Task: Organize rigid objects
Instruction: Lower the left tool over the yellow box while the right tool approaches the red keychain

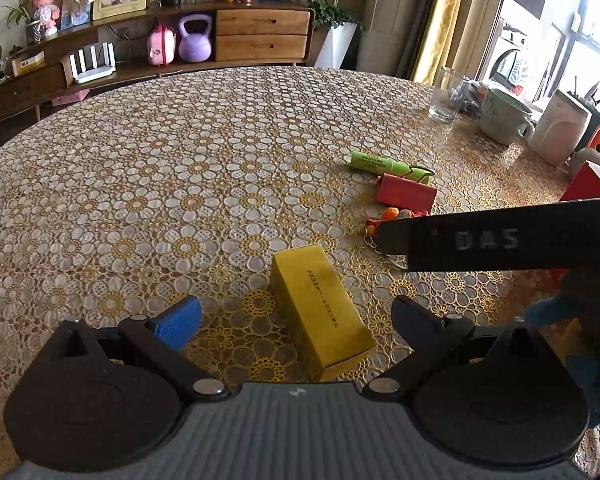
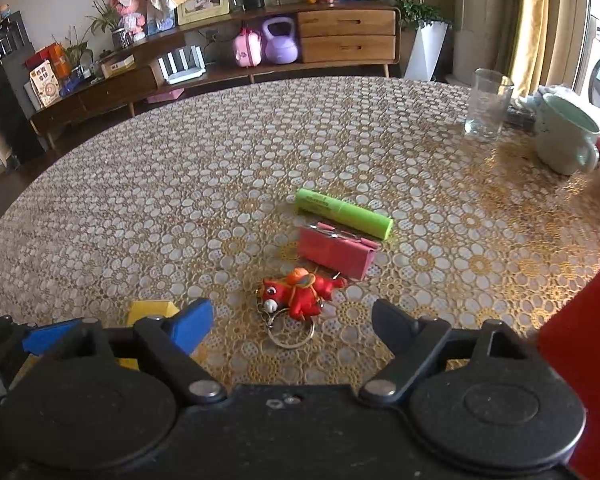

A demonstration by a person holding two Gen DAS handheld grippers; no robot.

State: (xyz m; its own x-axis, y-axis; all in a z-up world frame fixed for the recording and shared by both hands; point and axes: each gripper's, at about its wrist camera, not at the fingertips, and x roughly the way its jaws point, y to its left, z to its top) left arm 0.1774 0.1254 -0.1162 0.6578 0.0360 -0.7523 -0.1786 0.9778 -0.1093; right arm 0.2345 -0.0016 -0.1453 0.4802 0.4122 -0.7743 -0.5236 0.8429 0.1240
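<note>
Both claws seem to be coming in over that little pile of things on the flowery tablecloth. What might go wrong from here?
1. The right gripper stands open over the red toy keychain; its loose ring may snag or slip aside.
2. The pink binder clip and green tube lie touching; the tube may roll if bumped.
3. The left gripper straddles the yellow box close beside the right one, so they could knock together.

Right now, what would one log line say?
left gripper: open over yellow box | right gripper: open near red keychain toy | nothing held
</note>
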